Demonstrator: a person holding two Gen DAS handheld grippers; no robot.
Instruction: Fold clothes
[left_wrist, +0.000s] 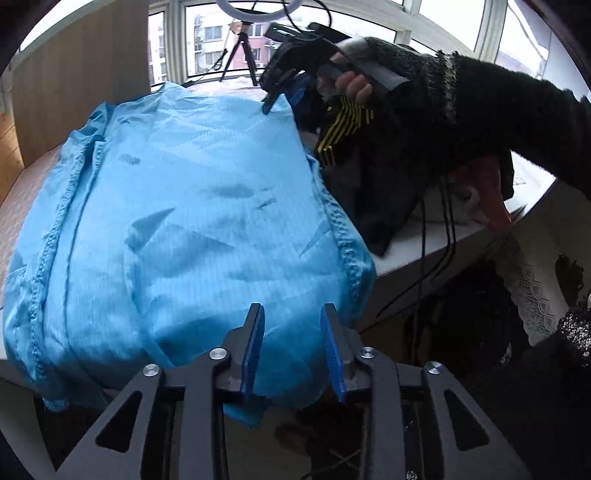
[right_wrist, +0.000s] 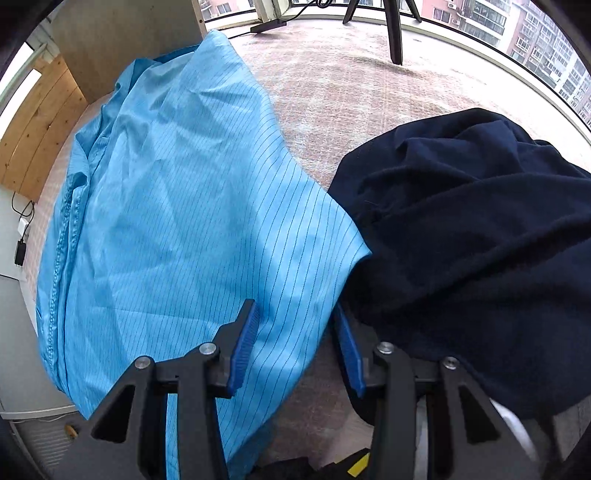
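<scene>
Blue garment (left_wrist: 192, 229): spread flat on the pale surface (right_wrist: 332, 92), filling its left and middle; the near hem hangs over the near edge, so a careless tug could slide the whole thing off.
Left seam (left_wrist: 48, 251): the folded-in side looks loosely laid; lifting the near hem unevenly would likely spring it open.
Left gripper (left_wrist: 293, 347): at the near hem, jaws partly apart, cloth showing between them but the pads not pressing on it as far as I can see. Closing here may catch only the top layer, and the fold would come up skewed.
Right gripper (right_wrist: 295, 350): at the garment's right edge, jaws partly apart, with blue cloth lying under them; I can't see that it has hold of anything. From the other side it hangs at the far right corner.
Dark clothes (right_wrist: 480, 240): heaped touching the blue garment's right edge and just beside the right-hand pad. A closing jaw could snag them and drag them into the fold.
Cables (left_wrist: 436, 236): dangling at right from the person's sleeve; could catch the heap.
</scene>
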